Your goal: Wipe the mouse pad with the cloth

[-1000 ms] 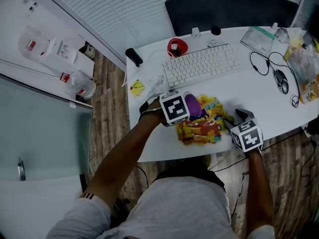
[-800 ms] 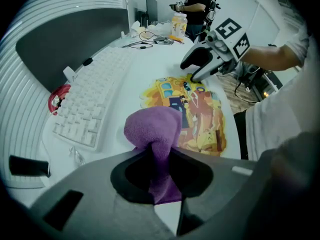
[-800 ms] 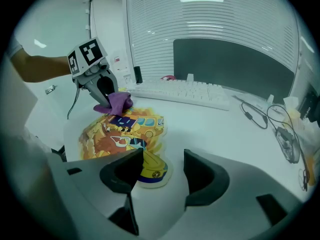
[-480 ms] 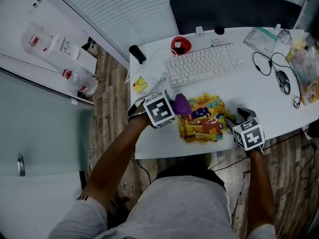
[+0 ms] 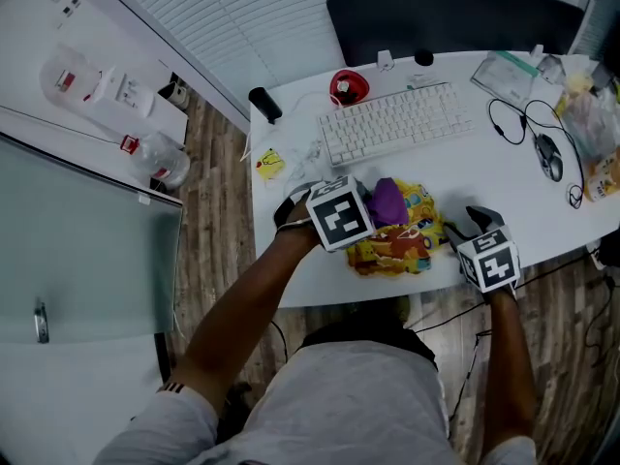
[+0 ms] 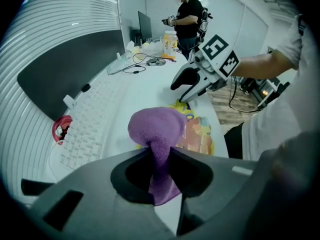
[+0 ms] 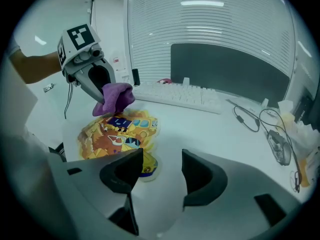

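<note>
Cloth [image 6: 155, 129], pinched in the jaws of my left gripper [image 6: 160, 160], has swept back onto the mouse pad [image 5: 399, 248], so I judge wiping mid-stroke; my right gripper [image 7: 159, 170] rests with jaws spread.

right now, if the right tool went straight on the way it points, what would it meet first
Probably bare desk: the right tool is open, with only the pad's edge by its left jaw. Farther on lies the keyboard; tilt is hard to judge.

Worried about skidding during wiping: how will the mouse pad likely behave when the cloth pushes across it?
The mouse pad lies thin and flat, so probably light, floppy and apt to slide. The right claw near its edge is open, so it likely isn't clamped.
</note>
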A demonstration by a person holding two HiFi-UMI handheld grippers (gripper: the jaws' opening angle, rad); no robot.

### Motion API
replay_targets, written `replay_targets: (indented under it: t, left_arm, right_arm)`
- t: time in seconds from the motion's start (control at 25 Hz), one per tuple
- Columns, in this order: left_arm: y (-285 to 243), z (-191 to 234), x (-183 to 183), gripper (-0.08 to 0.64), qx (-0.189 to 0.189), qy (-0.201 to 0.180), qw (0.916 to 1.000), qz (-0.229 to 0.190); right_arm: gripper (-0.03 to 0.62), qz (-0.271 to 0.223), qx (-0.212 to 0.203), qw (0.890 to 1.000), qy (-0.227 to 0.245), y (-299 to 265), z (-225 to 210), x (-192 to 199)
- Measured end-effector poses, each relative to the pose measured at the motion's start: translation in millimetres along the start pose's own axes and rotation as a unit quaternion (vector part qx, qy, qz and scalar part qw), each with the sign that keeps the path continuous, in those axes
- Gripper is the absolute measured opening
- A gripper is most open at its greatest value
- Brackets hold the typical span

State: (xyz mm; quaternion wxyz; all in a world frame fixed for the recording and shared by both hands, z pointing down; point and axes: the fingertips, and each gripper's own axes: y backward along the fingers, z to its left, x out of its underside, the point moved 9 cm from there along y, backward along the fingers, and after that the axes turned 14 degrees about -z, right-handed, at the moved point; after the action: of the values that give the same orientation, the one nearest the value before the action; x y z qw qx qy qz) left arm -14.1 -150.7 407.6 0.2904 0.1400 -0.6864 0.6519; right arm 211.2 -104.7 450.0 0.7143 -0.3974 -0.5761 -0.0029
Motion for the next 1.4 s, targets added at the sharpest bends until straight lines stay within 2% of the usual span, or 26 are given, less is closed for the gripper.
replay_targets:
  t: [0.32,0.6,1.04,1.4]
  left_arm:
    - [-39,-19,-50,0.083,0.037,-0.041,0.9984,-0.016]
    - [-73,-31,-73,0.083,0.06,-0.081,0.9948,0.012]
    - [-84,-29,-57,0.083,0.068,-0.077,0.9938,0.042]
    - [-58,-24,-18,0.083,0.052,-0.054,0.9957,0.054]
  right_arm:
    - [0.218,0.02,0.014,1.0,-0.003,5,-13,13]
    - [0.218,0.025,0.013,1.0,-0.009,4,-13,13]
    - [0.218,0.021,0.013,1.0,-0.014,4,-14,15]
    - [0.216,0.018,0.014,1.0,-0.013,5,-14,15]
